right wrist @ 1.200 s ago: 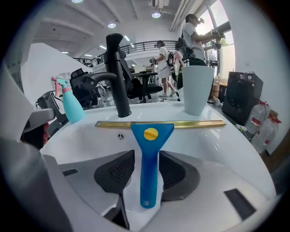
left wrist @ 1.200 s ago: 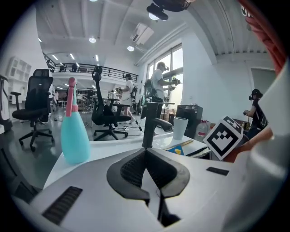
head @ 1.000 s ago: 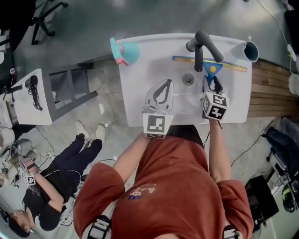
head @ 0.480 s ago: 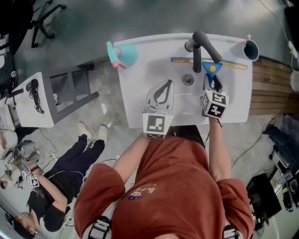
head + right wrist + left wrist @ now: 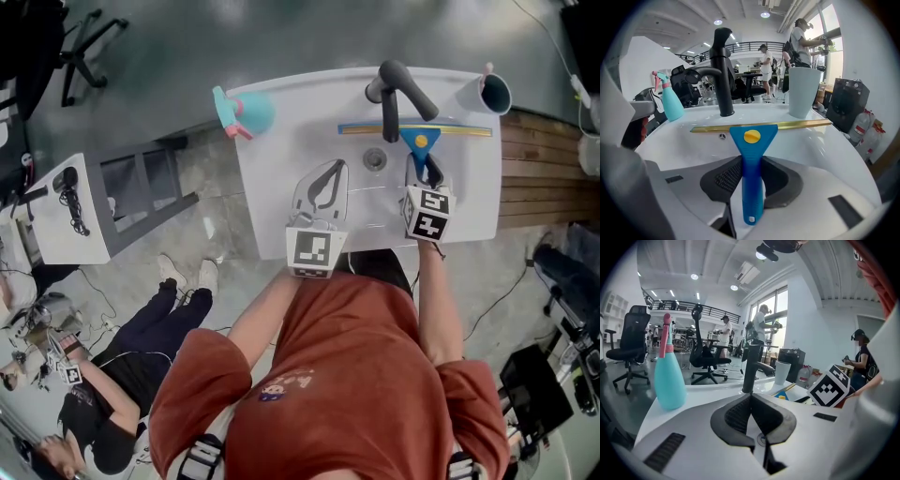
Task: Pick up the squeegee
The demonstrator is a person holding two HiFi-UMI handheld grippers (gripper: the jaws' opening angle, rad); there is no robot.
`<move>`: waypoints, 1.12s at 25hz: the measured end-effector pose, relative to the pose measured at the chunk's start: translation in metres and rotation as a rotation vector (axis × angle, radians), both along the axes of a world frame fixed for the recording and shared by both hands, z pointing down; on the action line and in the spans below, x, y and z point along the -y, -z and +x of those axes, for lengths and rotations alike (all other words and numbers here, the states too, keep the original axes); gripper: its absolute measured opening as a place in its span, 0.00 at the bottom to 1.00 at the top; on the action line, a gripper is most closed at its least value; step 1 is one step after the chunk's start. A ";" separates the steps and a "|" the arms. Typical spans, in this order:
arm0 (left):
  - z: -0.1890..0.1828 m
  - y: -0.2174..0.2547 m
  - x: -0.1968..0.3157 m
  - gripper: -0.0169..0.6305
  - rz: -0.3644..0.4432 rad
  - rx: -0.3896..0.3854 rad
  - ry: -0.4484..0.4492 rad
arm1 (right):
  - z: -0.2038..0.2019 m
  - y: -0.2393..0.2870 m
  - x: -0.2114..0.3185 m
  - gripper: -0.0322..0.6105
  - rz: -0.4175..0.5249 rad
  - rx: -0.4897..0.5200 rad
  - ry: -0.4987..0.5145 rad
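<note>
Over the white sink point(image 5: 300, 112), right gripper point(image 5: 752, 161) tilts steeply down, its jaws just closed in and clamped on the blue handle of the squeegee point(image 5: 753, 138); the blade lies across the basin. Left gripper point(image 5: 330, 166) sits nearly level, jaws together, empty. From the head view, the marker cube point(image 5: 427, 214) hides the right hand.

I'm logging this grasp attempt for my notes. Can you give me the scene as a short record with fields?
surface: white sink
target: squeegee, blue handle, blade lying across the sink in front of the faucet
right gripper: jaws have just been closing, pads now on both sides of the squeegee handle
left gripper: shut, empty
also present: teal spray bottle, cup
</note>
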State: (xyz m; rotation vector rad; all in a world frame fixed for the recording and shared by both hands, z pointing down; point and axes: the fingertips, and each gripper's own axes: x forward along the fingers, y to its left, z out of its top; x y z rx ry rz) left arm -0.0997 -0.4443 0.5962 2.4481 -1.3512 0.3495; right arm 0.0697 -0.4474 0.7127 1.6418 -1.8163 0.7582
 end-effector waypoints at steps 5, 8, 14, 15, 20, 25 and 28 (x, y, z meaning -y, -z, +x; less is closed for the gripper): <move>-0.004 0.010 -0.003 0.05 0.045 -0.001 0.001 | 0.000 0.013 -0.007 0.25 0.020 -0.009 -0.013; -0.002 0.020 -0.006 0.05 0.052 -0.004 -0.008 | 0.002 0.025 -0.009 0.25 0.033 -0.028 -0.009; 0.004 0.041 -0.010 0.05 0.100 0.011 0.000 | 0.003 0.045 -0.015 0.25 0.047 -0.047 0.027; 0.005 0.044 -0.011 0.05 0.107 0.010 0.005 | 0.004 0.047 -0.017 0.25 0.043 -0.041 0.023; 0.014 0.071 -0.017 0.05 0.142 -0.001 0.044 | 0.015 0.064 -0.023 0.25 0.018 -0.009 0.027; 0.025 0.095 -0.033 0.05 0.190 0.016 0.077 | 0.028 0.082 -0.037 0.25 0.018 -0.005 0.051; 0.031 0.107 -0.045 0.05 0.215 0.024 0.097 | 0.035 0.090 -0.049 0.25 0.006 0.008 0.060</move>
